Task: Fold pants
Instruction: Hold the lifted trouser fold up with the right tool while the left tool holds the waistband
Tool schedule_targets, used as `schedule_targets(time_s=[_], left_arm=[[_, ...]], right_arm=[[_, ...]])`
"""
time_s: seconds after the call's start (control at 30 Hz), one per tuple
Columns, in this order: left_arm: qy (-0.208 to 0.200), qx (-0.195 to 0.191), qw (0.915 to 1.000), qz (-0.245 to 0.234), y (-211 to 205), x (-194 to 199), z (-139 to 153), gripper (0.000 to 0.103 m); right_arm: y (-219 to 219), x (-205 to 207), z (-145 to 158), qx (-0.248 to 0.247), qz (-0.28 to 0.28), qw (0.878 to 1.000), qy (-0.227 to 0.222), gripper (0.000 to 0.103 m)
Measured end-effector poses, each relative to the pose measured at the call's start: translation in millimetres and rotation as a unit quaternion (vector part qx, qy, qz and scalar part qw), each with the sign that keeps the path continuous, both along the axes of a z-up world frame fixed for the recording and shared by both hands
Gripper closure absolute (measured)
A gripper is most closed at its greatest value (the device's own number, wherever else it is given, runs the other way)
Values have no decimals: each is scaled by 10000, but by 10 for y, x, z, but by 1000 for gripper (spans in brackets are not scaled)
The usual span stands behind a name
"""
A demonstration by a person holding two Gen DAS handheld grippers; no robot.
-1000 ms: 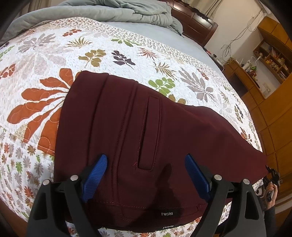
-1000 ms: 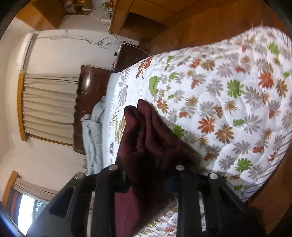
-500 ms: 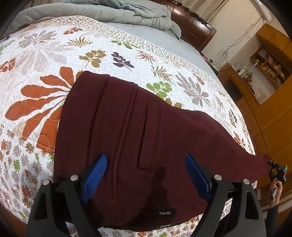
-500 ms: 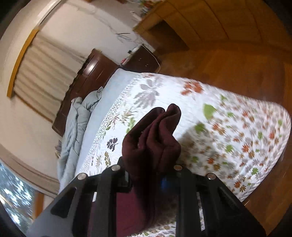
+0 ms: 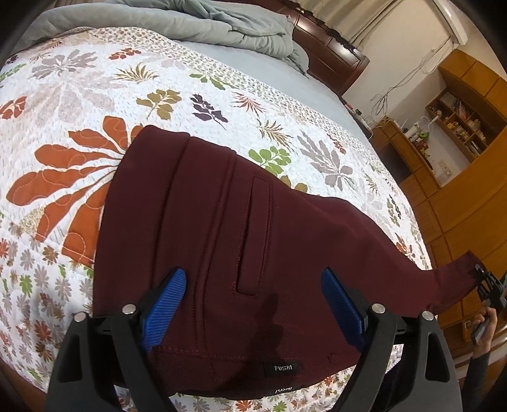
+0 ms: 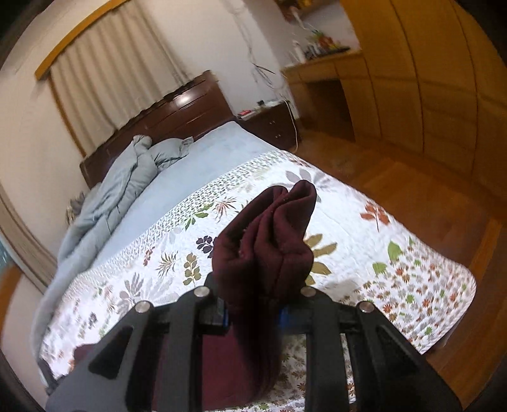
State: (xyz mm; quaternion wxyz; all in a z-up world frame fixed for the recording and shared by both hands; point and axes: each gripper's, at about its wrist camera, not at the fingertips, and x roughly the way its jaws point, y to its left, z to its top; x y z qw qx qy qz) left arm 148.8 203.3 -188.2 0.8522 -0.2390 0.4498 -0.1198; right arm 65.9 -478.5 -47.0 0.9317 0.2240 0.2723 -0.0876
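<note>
Right tongs (image 6: 253, 312) are clamping the bunched leg ends while the left tongs (image 5: 253, 304) are hovering released over the waistband of soft, floppy pants (image 5: 221, 237) lying along the bed's (image 5: 79, 95) near edge.

free: floral quilt (image 5: 95, 95) beyond pants (image 5: 253, 237) | obstacle: bunched grey duvet (image 5: 190, 22) at headboard (image 5: 332, 54)

Right gripper (image 6: 253, 312) pads: we see them only as slivers, buried in the bunched cuffs of the pants (image 6: 269, 247).
Waistband of the pants (image 5: 221, 253): we lose its underside at the bottom edge in the left wrist view.
Shelf (image 5: 459, 120) contents: too small for us to name.
Hand (image 5: 484, 326): cut by the picture's rim.
</note>
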Motion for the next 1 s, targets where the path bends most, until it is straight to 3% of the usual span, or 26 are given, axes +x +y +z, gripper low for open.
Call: schedule_targets(time_s=[0.67, 1.0], left_arm=[[-215, -354, 9991, -19, 98, -103, 32, 15], [-288, -603, 9978, 12, 164, -139, 35, 15]], right_arm=[[956, 242, 298, -1032, 564, 9931, -21, 83], [1212, 322, 303, -1147, 771, 9904, 17, 83]])
